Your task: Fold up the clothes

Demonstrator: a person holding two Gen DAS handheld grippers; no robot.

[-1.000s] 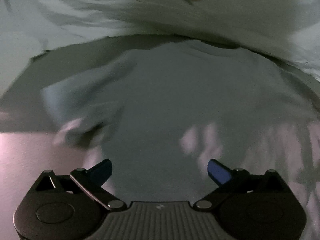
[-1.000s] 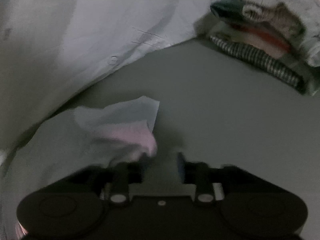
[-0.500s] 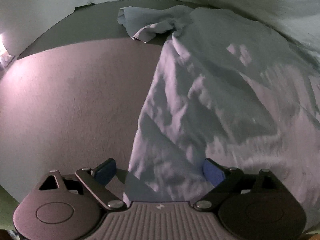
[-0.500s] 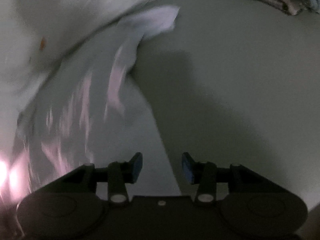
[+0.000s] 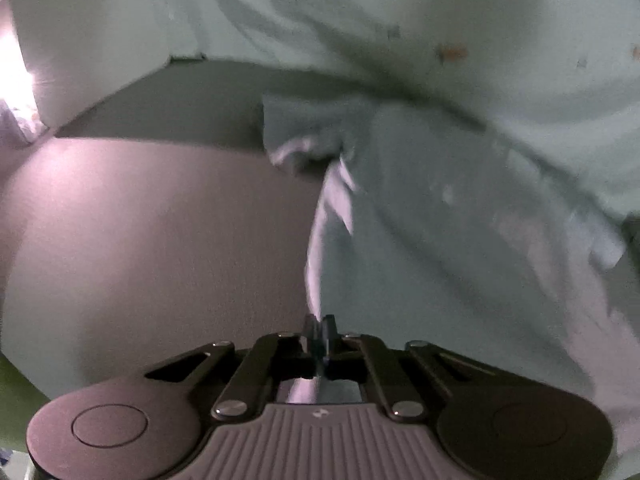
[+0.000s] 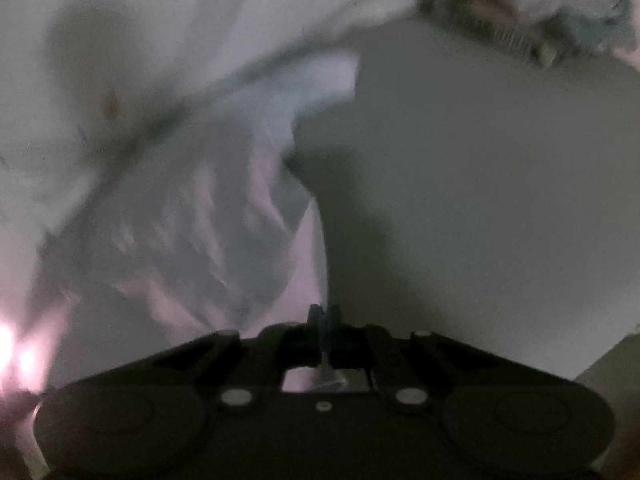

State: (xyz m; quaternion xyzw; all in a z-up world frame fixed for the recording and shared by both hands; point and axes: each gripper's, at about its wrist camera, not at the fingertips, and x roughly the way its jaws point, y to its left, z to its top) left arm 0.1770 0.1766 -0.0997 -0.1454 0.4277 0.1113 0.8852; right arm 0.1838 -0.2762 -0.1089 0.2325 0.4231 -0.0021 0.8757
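Observation:
A pale blue T-shirt [image 5: 440, 216] lies stretched on the grey bed surface [image 5: 152, 232]. My left gripper [image 5: 319, 330] is shut on the shirt's hem at its left corner, and the cloth runs up from the jaws to a crumpled sleeve [image 5: 304, 136]. In the right wrist view the same T-shirt [image 6: 208, 208] fills the left half. My right gripper [image 6: 324, 316] is shut on the hem at the right corner, with a sleeve [image 6: 320, 76] lying further up. Both views are dim and blurred.
A white sheet or duvet [image 5: 400, 20] is bunched along the far side behind the shirt. A pile of mixed clothes [image 6: 532, 12], one striped, sits at the far right. Bare grey bed surface [image 6: 500, 184] lies right of the shirt. A bright light [image 5: 12, 68] glares at the left.
Both grippers drew back from the sleeves along the shirt's sides to its hem and shut on the two corners. The shirt now lies pulled long between sleeves and jaws.

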